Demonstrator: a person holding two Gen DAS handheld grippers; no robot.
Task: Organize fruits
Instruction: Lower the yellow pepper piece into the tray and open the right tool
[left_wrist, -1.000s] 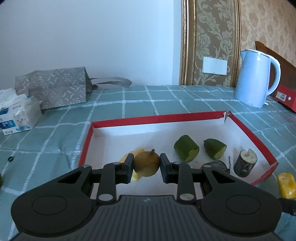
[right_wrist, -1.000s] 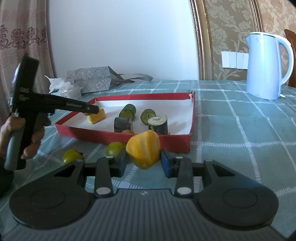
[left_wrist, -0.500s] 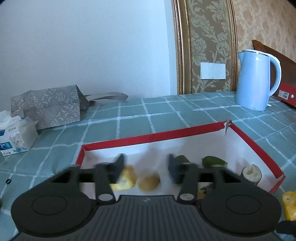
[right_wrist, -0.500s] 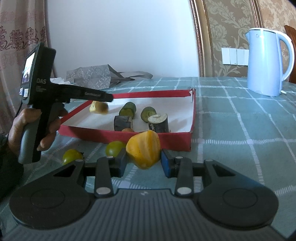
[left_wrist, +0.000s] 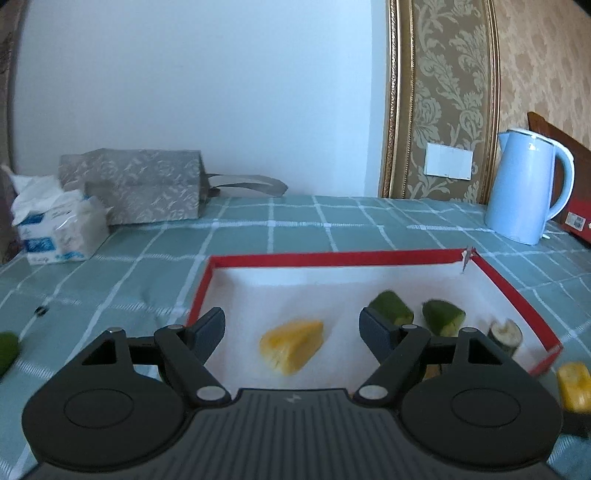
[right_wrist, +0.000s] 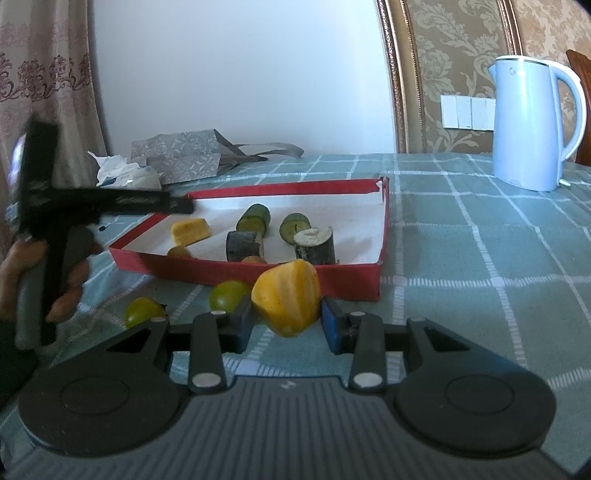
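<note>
Fruits sit mostly in the red tray (right_wrist: 382, 221) at frame centre, with the yellow fruit (right_wrist: 286, 297) clamped in the right gripper (right_wrist: 286, 321) just in front of the tray's near wall, so it goes forward over that wall. Left gripper (left_wrist: 291, 326), jaws just spread and empty, hangs over the tray's left end above a yellow wedge (left_wrist: 291, 345); two green fruits (right_wrist: 229, 295) lie outside, lower left of the tray

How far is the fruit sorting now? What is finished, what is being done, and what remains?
Done: several pieces lie in the red box, including the yellow wedge and two green chunks. In hand: the left gripper has just been opening, nothing between its jaws; the right gripper grips a yellow fruit outside the box. Left: that fruit and two green tomatoes on the cloth.
</note>
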